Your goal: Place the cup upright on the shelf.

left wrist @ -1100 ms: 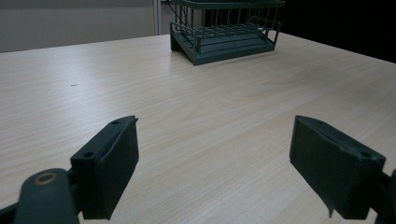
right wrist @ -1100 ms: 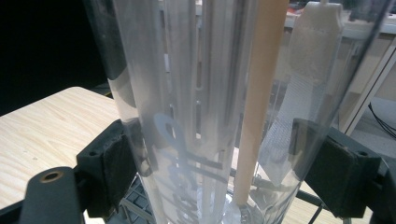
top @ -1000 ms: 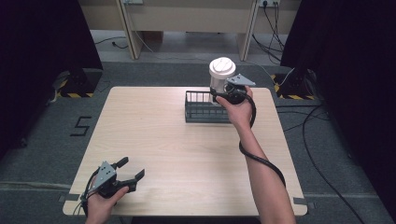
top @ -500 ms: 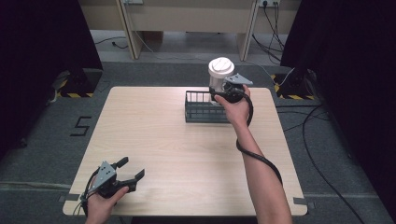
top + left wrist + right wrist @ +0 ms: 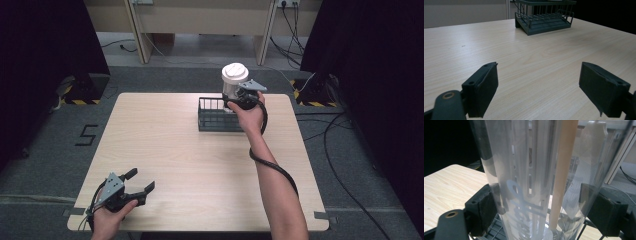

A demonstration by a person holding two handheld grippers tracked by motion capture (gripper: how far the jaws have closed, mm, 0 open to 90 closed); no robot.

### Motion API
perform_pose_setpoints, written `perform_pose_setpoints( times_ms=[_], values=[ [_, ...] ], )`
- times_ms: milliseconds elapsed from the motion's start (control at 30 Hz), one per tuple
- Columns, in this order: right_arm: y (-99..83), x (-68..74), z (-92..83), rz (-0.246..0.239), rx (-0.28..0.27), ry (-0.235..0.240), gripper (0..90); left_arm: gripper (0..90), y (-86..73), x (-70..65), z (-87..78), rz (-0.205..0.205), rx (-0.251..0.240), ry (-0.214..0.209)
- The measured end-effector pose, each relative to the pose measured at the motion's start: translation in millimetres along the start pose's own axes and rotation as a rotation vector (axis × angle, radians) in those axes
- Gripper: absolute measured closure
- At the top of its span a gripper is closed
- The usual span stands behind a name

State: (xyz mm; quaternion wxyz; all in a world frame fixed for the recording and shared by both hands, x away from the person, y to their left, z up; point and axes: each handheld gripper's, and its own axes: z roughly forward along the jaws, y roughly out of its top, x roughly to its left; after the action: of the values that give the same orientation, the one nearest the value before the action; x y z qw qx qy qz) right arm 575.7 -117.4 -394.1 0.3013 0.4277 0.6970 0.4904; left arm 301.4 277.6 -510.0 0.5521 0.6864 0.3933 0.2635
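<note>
My right gripper (image 5: 234, 100) is shut on a clear plastic tumbler (image 5: 233, 80) with a white lid, held upright just above the far right corner of a dark wire rack (image 5: 214, 121). In the right gripper view the tumbler (image 5: 534, 182) stands between the two pads of the right gripper (image 5: 541, 215); it has pale lettering and a beige straw inside, and rack wires (image 5: 496, 230) show below. My left gripper (image 5: 141, 180) rests open near the table's front left corner with nothing in it. The left gripper (image 5: 539, 92) faces the rack (image 5: 544, 22) across bare tabletop.
The light wooden table (image 5: 165, 150) stands on grey carpet. Cables (image 5: 340, 150) run over the floor to the right. Black curtains hang on both sides, and desk legs stand behind the table's far edge.
</note>
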Motion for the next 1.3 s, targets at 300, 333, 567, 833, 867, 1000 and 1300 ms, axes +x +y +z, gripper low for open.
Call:
perform_pose_setpoints(
  times_ms=[300,333,567,833,867,1000,1300],
  values=[
    [-2.4,0.6,6.8,0.01,0.008,-0.006,18.4,15.3,0.1,-0.1,0.0,0.003,0.001,-0.002],
    [-2.3,0.4,7.2,0.01,0.01,-0.006,18.4,15.3,0.1,-0.2,0.0,0.003,0.001,-0.002],
    [-3.5,-2.2,11.1,0.022,0.008,-0.013,18.5,15.3,0.0,0.0,0.2,0.0,-0.001,-0.002],
    [-6.6,-3.1,16.4,0.025,0.02,-0.021,18.4,15.3,0.1,-0.1,0.0,0.002,0.001,-0.003],
    [-8.2,-2.9,18.3,0.024,0.025,-0.02,18.4,15.3,0.1,-0.2,-0.1,0.002,0.001,-0.003],
    [-14.7,-1.6,23.9,0.026,0.053,-0.021,18.4,15.3,0.0,-0.1,-0.1,0.002,0.001,-0.003],
    [-27.3,-0.3,30.3,0.018,0.097,-0.026,18.3,15.3,-0.2,0.1,0.5,0.0,0.002,-0.005]
  ],
)
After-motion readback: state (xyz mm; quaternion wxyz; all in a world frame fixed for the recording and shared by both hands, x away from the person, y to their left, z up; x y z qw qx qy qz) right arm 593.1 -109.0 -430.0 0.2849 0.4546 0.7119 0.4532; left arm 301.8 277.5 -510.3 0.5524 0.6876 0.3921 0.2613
